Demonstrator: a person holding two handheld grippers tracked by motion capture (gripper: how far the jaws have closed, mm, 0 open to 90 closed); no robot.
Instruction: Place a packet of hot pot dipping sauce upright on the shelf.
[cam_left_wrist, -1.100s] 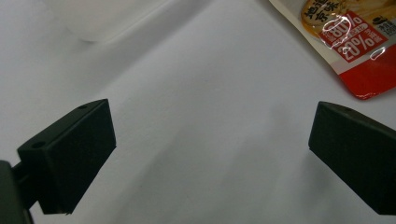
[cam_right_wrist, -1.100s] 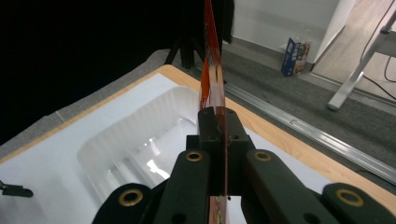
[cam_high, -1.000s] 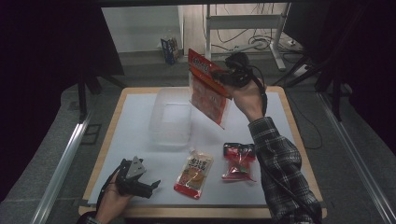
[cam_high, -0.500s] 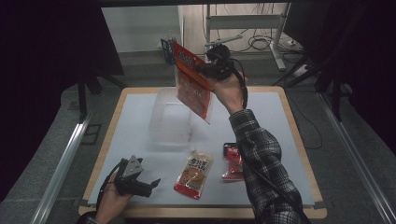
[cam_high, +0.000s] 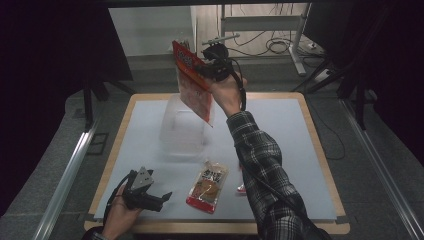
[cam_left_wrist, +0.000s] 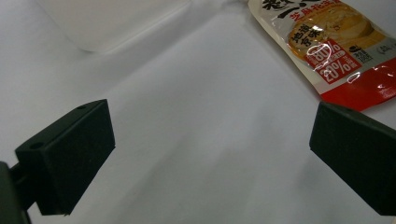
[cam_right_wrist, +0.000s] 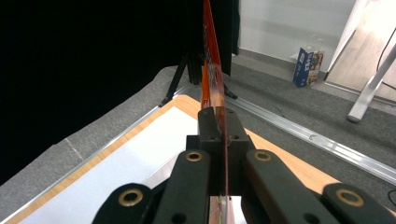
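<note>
My right gripper (cam_high: 206, 70) is raised above the far side of the table, shut on a flat red snack packet (cam_high: 192, 82) that hangs tilted over a clear plastic box (cam_high: 184, 127). In the right gripper view the red packet (cam_right_wrist: 211, 70) stands edge-on, pinched between the jaws of my right gripper (cam_right_wrist: 219, 121). My left gripper (cam_high: 162, 199) rests near the table's front left edge, jaws wide apart with nothing between them. A brown and red snack packet (cam_high: 208, 185) lies just to its right; the same brown and red packet (cam_left_wrist: 334, 44) lies beyond my left gripper (cam_left_wrist: 210, 140).
A third small red packet (cam_high: 241, 188) peeks out beside the checked sleeve (cam_high: 265, 170). The table (cam_high: 300, 150) has a white top with a wooden rim. A corner of the clear box (cam_left_wrist: 112, 23) lies ahead of the left jaws. Cables and metal legs stand behind the table.
My right hand has carried the red packet leftward, from the box's right side to above it. The left gripper has stayed put.
</note>
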